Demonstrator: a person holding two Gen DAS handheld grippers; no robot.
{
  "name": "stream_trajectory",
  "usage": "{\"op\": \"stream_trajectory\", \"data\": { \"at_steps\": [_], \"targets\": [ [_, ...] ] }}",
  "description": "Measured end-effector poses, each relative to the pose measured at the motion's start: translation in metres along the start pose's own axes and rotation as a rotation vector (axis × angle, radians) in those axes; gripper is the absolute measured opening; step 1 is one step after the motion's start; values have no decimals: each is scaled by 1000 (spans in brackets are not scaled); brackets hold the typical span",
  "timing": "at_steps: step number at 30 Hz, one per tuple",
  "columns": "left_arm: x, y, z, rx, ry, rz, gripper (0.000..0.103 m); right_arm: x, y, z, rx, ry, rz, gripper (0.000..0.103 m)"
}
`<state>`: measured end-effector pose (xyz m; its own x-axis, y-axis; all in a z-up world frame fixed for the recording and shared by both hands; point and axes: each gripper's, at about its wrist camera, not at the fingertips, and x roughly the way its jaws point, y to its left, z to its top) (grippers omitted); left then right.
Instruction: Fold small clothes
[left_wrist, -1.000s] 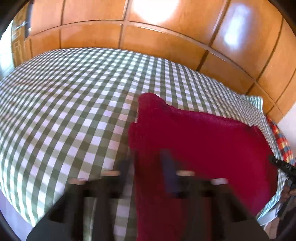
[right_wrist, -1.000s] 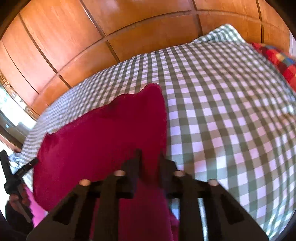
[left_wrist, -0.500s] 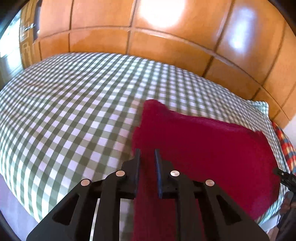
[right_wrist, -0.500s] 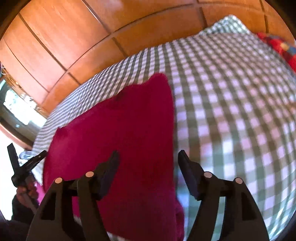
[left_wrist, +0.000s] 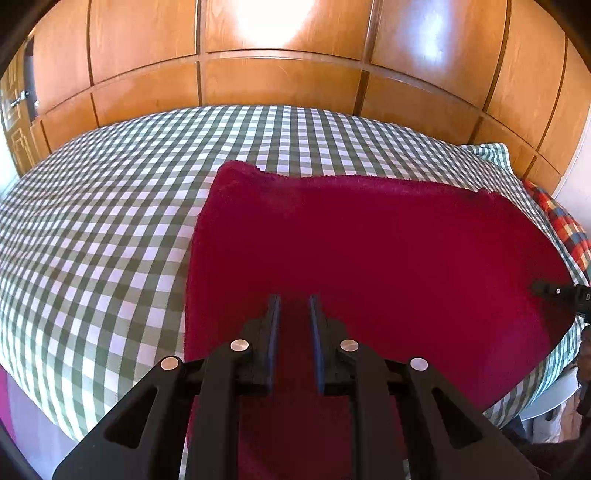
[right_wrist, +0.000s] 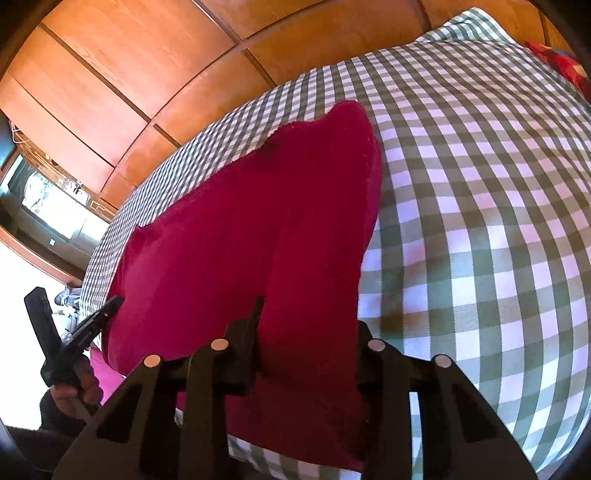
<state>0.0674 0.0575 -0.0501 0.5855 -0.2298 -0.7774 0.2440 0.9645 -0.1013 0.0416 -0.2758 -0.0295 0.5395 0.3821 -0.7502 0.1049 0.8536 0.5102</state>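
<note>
A dark red cloth (left_wrist: 369, 251) lies spread flat on a green-and-white checked bed (left_wrist: 110, 221). It also shows in the right wrist view (right_wrist: 240, 229). My left gripper (left_wrist: 294, 310) is above the cloth's near edge with its fingers a narrow gap apart and nothing between them. My right gripper (right_wrist: 308, 317) is open wide; its jaws stand to either side of the cloth's near right corner. The right finger is mostly hidden behind the cloth. The other gripper shows at the far left of the right wrist view (right_wrist: 74, 325).
Wooden panelled cupboards (left_wrist: 295, 74) stand behind the bed. A red, blue and yellow checked cloth (left_wrist: 565, 229) lies at the bed's right end. A pink item (right_wrist: 107, 373) lies below the bed's near edge. A window (right_wrist: 48, 199) is at the left.
My right gripper has opened and let go of the cloth's corner. My left gripper has moved right over the cloth, which now lies flatter and more spread out.
</note>
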Motion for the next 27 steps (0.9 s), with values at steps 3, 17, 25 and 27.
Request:
{"op": "stream_trajectory", "data": {
  "at_steps": [3,17,25,27],
  "targets": [
    [1,2,-1,-8,1,-13,13,-2,19,6,-8,-7,38,31],
    [4,12,3,-33,12,-66,13,-2,110,20,-123,6,92,29],
    [3,39,11,-173,49,-223,13,24,168,21,-234,58,118,28],
    [1,49,13,-216,56,-273,13,36,185,18,-267,80,122,28]
  ]
}}
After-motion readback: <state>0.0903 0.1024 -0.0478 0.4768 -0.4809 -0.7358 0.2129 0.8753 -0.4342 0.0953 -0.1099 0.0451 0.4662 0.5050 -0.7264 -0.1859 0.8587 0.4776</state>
